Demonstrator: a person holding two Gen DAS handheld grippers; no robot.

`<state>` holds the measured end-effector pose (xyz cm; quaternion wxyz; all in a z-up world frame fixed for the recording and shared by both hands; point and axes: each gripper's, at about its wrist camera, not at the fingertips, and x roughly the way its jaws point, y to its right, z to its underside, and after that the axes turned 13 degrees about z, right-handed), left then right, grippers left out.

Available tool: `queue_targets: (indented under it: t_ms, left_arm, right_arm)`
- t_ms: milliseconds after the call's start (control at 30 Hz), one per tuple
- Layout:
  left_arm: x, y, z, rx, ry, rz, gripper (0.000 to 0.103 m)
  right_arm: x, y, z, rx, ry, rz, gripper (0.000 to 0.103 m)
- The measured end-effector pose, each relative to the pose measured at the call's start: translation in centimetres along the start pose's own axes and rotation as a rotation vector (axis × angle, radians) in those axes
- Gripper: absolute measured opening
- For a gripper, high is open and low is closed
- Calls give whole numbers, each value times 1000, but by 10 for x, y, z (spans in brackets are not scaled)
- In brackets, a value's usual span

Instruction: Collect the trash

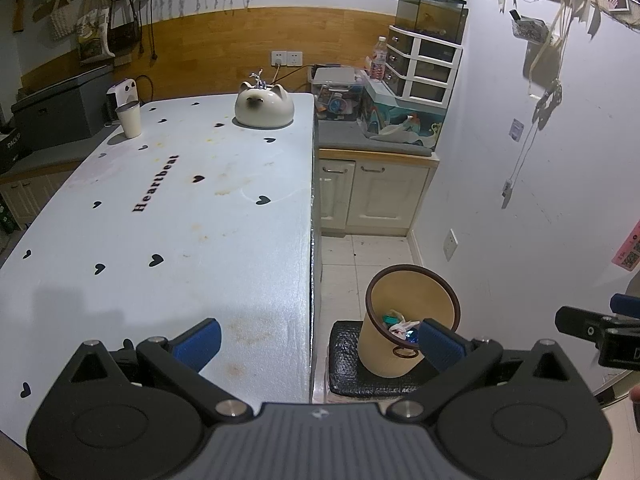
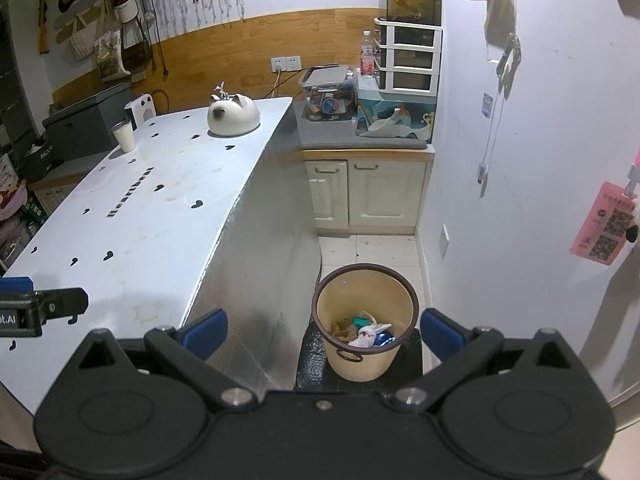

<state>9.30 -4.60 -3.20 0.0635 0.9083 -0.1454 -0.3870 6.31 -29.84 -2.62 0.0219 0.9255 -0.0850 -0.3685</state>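
Note:
A tan waste bin with a brown rim stands on a black mat on the floor beside the white table. Inside it lie crumpled wrappers and paper trash. My left gripper is open and empty over the table's right front edge. My right gripper is open and empty, above and in front of the bin. The right gripper also shows at the right edge of the left wrist view. A paper cup stands at the table's far left.
A white cat-shaped ceramic pot sits at the table's far edge. Cream cabinets carry storage boxes, a bottle and a fish tank. The white wall is close on the right. The floor is tiled.

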Motion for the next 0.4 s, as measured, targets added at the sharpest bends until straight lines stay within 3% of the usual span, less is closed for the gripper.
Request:
queue_targets:
  t_ms: [400]
  left_arm:
    - [0,2,1,-3,-1,-4,103]
  right_arm:
    - [-1,0,0,-1,1,-5,103]
